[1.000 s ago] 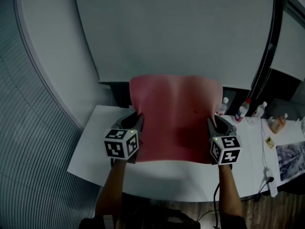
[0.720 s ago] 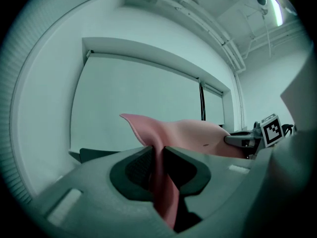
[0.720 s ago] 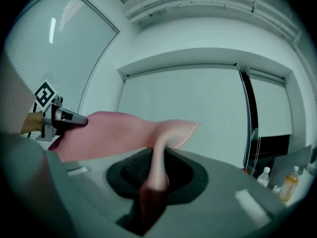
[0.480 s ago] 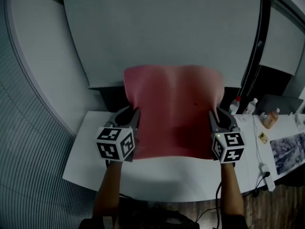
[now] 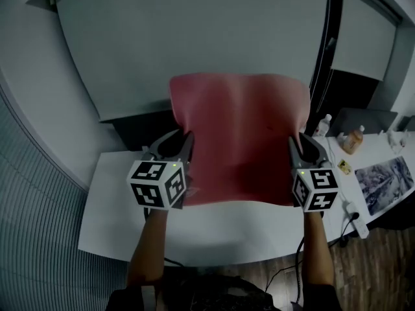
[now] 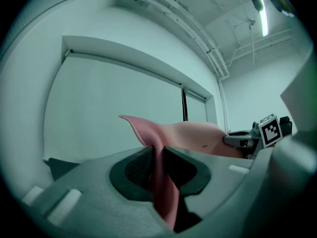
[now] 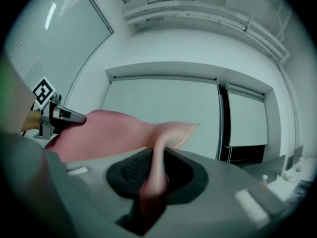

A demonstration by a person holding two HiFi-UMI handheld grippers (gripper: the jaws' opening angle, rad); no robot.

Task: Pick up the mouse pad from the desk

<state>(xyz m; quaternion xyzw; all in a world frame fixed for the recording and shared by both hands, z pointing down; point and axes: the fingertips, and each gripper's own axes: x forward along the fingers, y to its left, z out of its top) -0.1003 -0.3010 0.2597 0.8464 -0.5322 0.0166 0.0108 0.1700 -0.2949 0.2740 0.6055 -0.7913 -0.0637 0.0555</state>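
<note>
The pink mouse pad (image 5: 240, 141) hangs in the air above the white desk (image 5: 130, 219), stretched between both grippers and sagging a little in the middle. My left gripper (image 5: 183, 149) is shut on its left edge, and in the left gripper view the pad (image 6: 161, 177) runs pinched between the jaws. My right gripper (image 5: 297, 149) is shut on the right edge, where the pad (image 7: 156, 175) is clamped the same way. Each gripper shows in the other's view, the left gripper (image 7: 57, 114) and the right gripper (image 6: 247, 139).
A large white roller blind (image 5: 194, 37) fills the wall behind the desk, with a dark window post (image 5: 324, 44) to its right. At the desk's right end stand bottles (image 5: 322, 125), a power strip (image 5: 356, 214) and papers (image 5: 382, 181). Ribbed flooring (image 5: 32, 238) lies left.
Both grippers have risen and moved forward with the pad held between them. It now sits higher against the blind, and the desk lies further below.
</note>
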